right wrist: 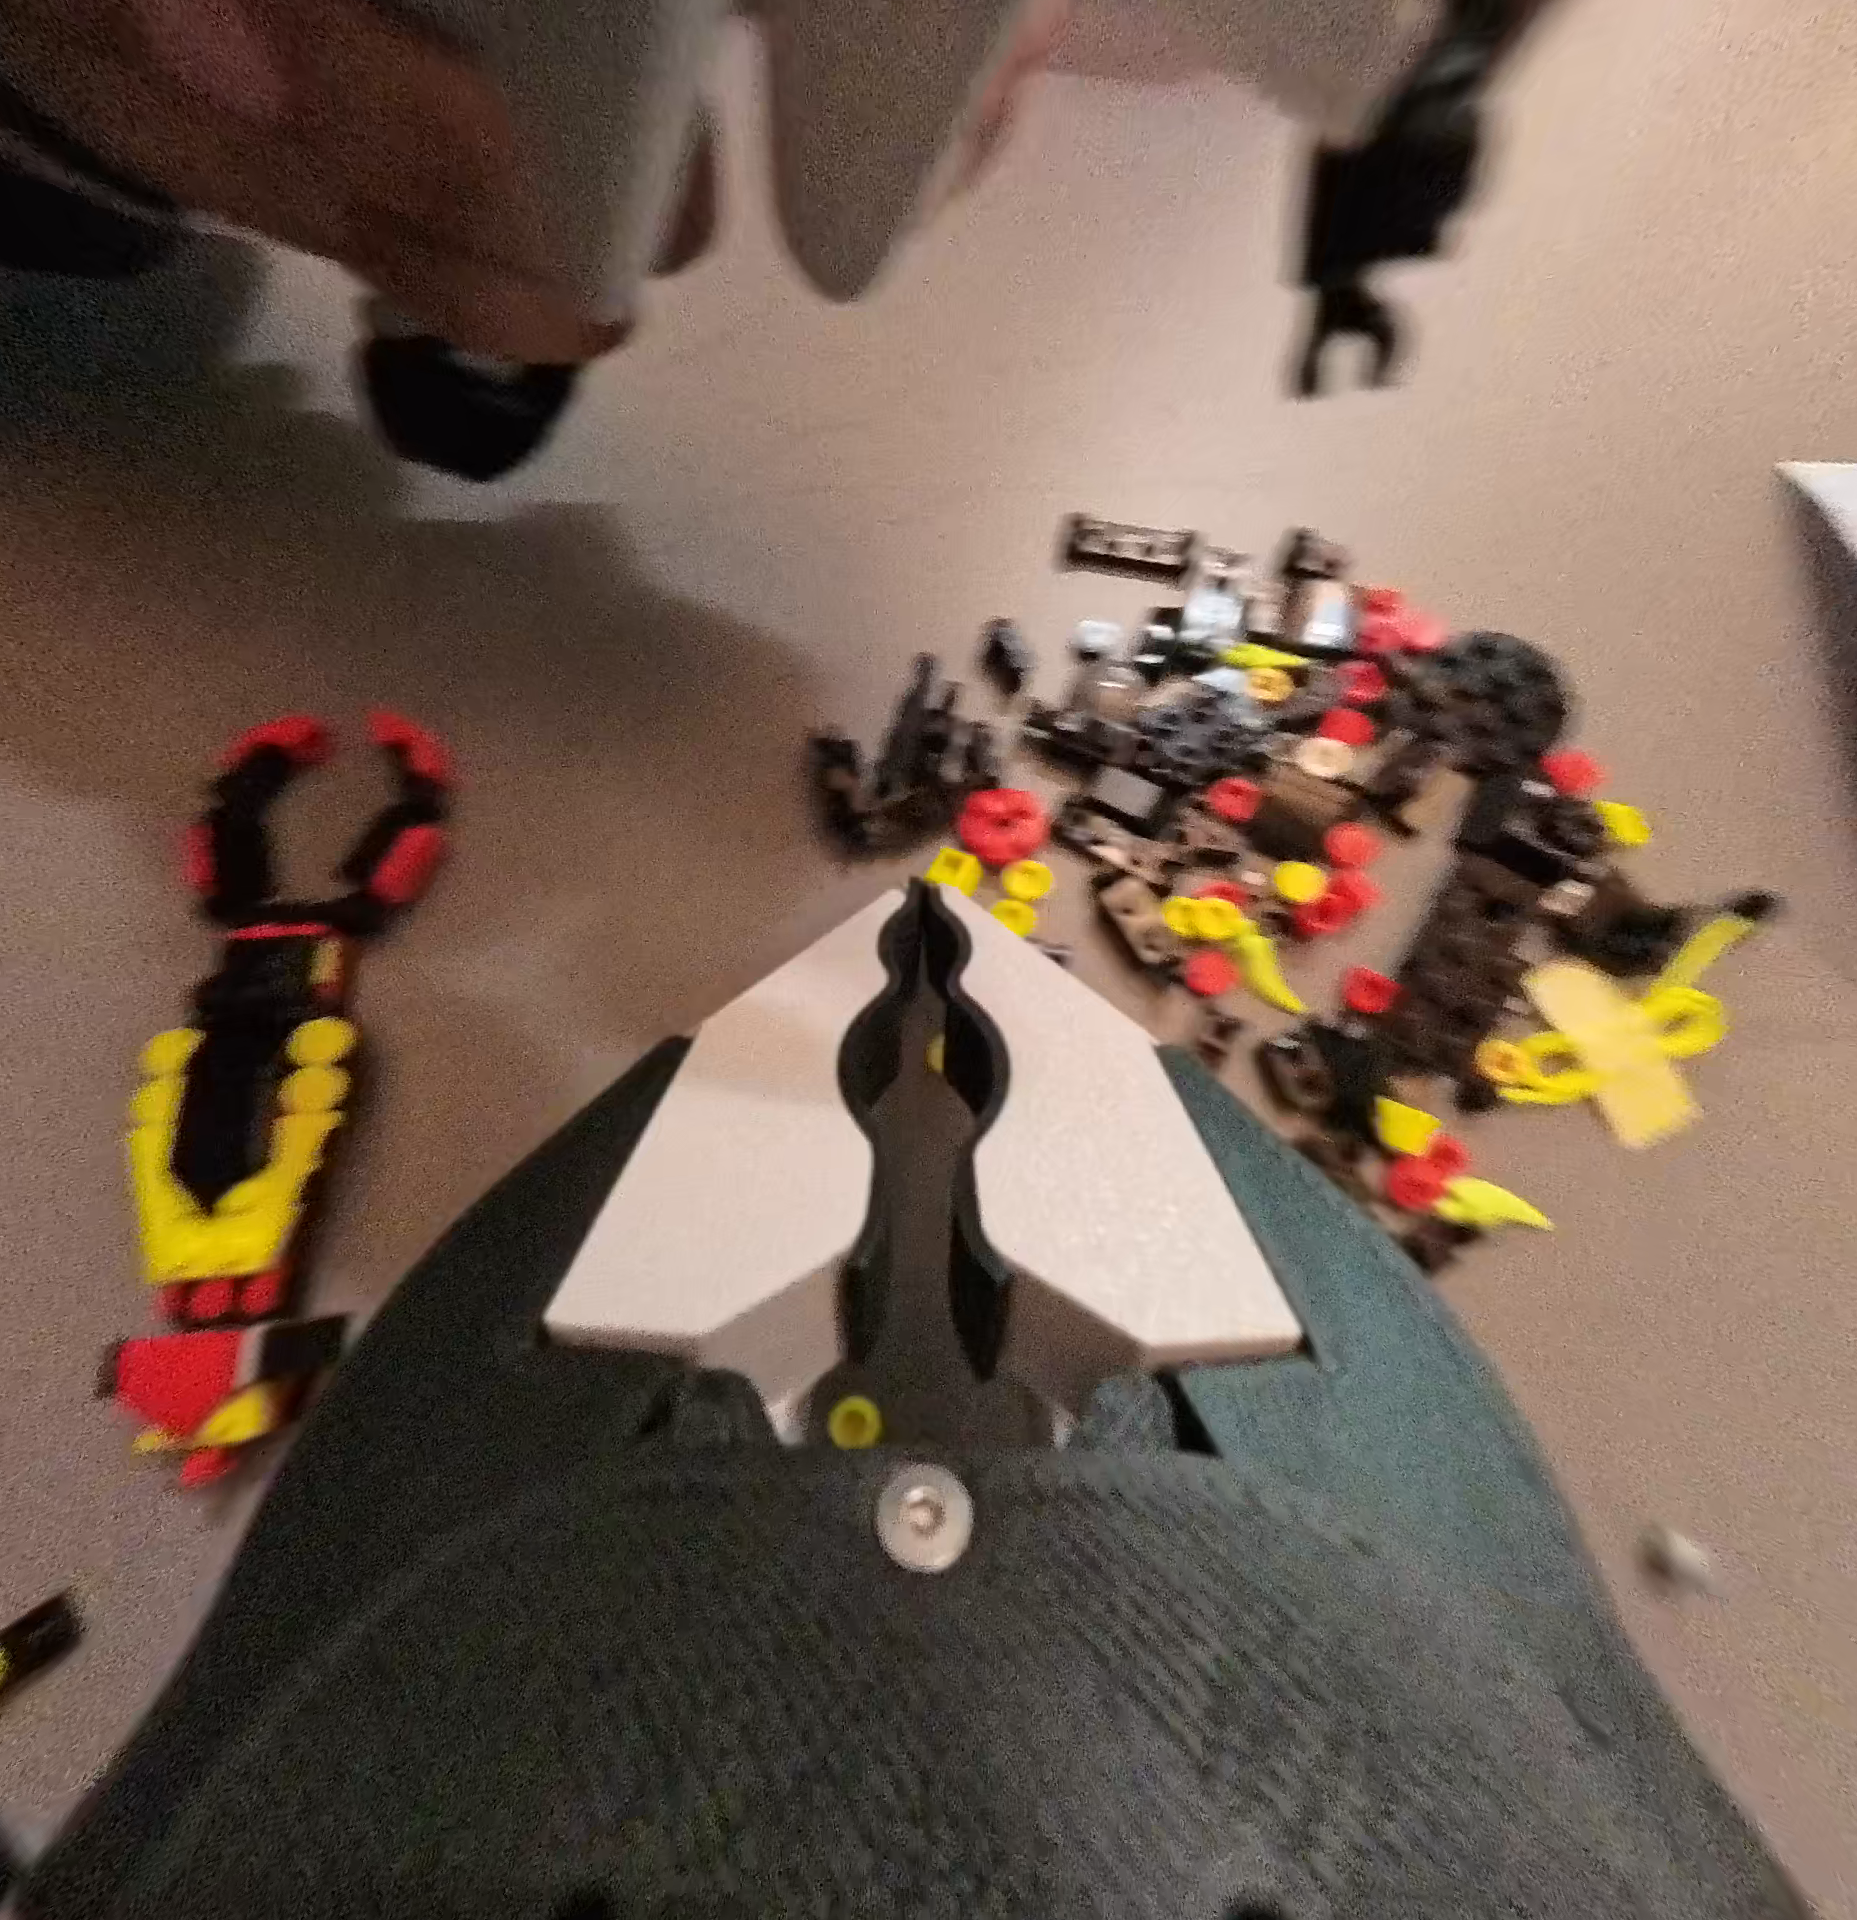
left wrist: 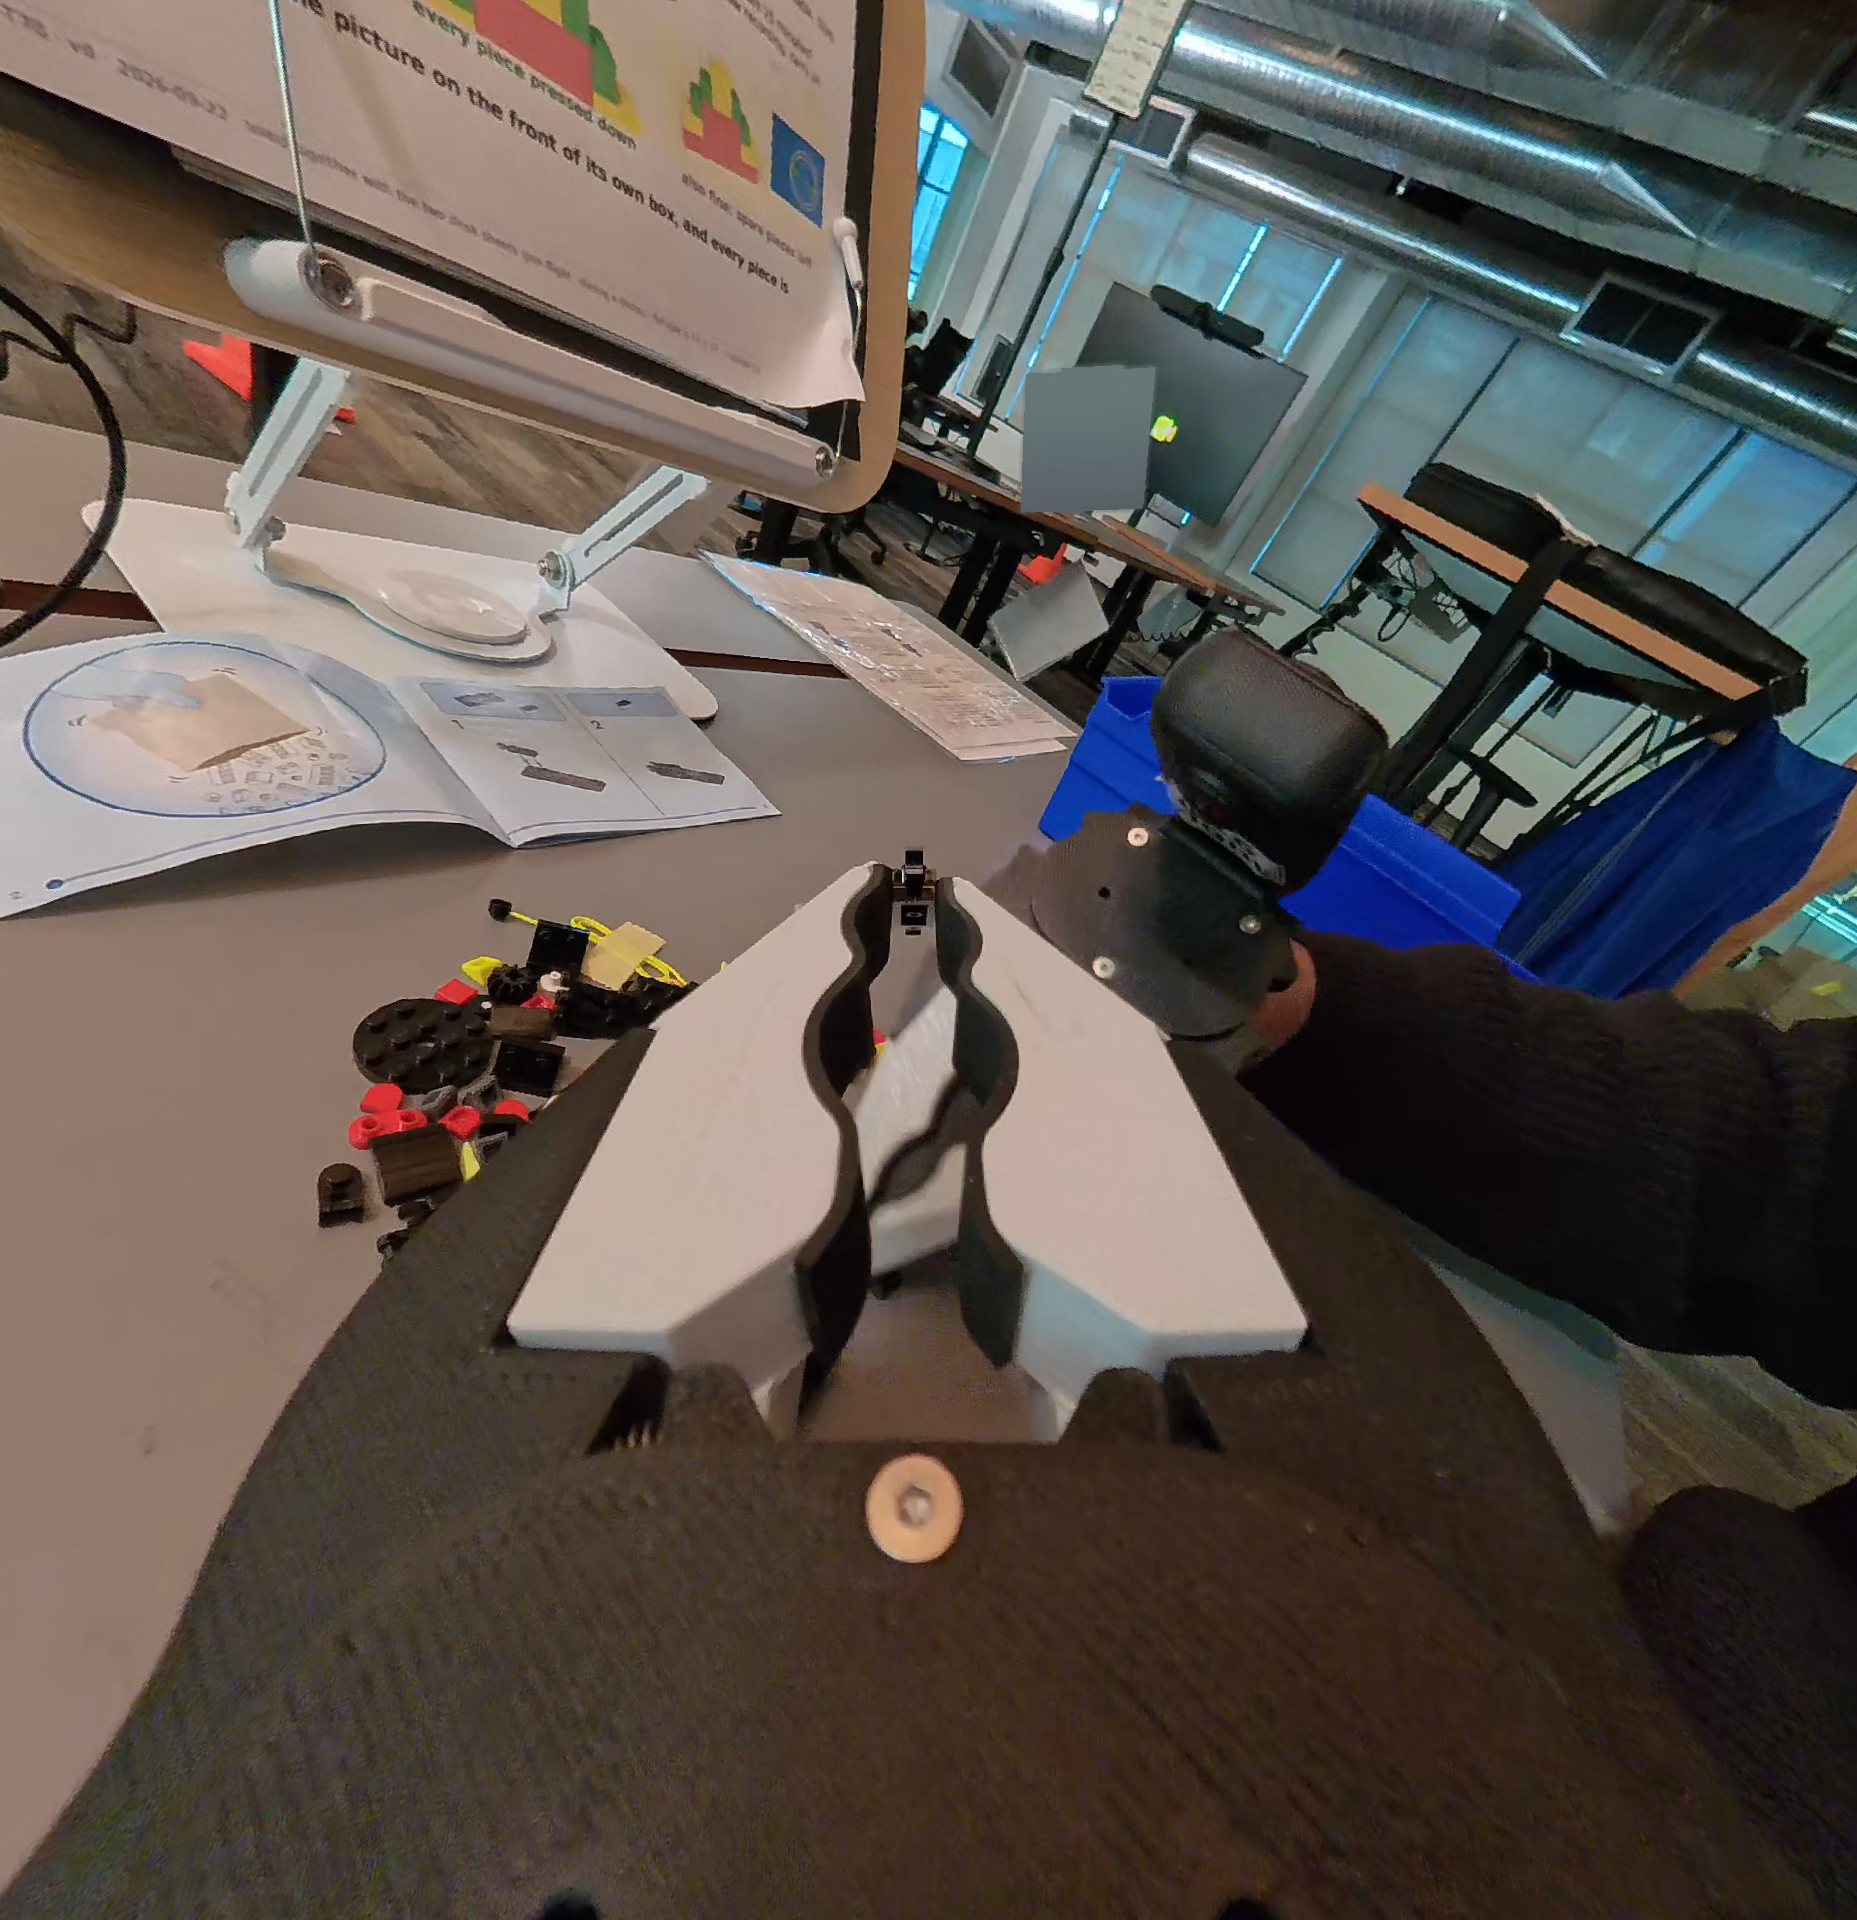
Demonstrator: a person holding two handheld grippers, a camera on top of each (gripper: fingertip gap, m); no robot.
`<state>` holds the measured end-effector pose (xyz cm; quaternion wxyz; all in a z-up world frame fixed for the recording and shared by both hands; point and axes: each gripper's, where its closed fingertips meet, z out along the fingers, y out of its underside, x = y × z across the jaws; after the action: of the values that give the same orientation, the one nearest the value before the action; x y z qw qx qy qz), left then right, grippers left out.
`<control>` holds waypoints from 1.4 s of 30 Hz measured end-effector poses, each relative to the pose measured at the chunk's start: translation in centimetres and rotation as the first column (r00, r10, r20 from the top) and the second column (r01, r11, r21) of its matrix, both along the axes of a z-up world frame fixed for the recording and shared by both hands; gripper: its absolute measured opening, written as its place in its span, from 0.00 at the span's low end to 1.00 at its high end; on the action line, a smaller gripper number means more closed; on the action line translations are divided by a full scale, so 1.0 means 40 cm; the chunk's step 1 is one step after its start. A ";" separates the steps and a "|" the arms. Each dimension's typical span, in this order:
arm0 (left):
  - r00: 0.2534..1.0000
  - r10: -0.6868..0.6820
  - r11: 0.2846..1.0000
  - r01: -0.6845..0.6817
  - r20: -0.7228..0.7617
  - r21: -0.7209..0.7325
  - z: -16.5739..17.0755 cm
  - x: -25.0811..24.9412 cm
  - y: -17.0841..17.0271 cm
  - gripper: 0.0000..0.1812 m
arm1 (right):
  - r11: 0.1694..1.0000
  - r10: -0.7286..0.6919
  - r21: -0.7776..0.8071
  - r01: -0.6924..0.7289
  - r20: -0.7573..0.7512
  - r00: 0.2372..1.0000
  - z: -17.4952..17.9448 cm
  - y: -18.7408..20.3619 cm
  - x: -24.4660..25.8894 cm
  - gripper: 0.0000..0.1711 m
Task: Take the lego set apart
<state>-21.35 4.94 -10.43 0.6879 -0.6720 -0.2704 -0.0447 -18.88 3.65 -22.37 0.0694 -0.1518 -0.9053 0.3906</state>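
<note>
My left gripper (left wrist: 911,883) pinches a small black piece (left wrist: 911,896); the right gripper (right wrist: 922,906) (jaws together, seemingly empty) should release it over the loose pile (right wrist: 1267,831) on the worktop (right wrist: 643,644).

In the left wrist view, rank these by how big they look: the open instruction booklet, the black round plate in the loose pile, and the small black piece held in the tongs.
1. Open instruction booklet
2. Black round plate
3. Small black piece pinched at the left tongs tips

Even indoor light; right view blurred, perhaps motion.
</note>
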 end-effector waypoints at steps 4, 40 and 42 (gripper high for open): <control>1.000 0.000 1.000 0.000 0.006 0.003 0.000 -0.002 -0.001 0.03 | 0.999 -0.015 -0.048 0.013 -0.030 0.999 0.040 0.028 -0.008 0.00; 1.000 -0.015 1.000 0.015 0.025 -0.012 -0.015 0.006 0.011 0.03 | 0.752 -0.611 0.095 0.652 -0.268 0.745 0.003 0.315 -0.208 0.00; 1.000 -0.016 1.000 0.016 0.027 -0.014 -0.017 0.006 0.011 0.03 | 0.805 -0.547 0.086 0.588 -0.279 0.789 0.008 0.257 -0.200 0.00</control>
<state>-21.12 5.39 -11.10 0.6789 -0.6786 -0.2744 -0.0571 -26.88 13.94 -22.07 0.3055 -0.3624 -0.8317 0.2891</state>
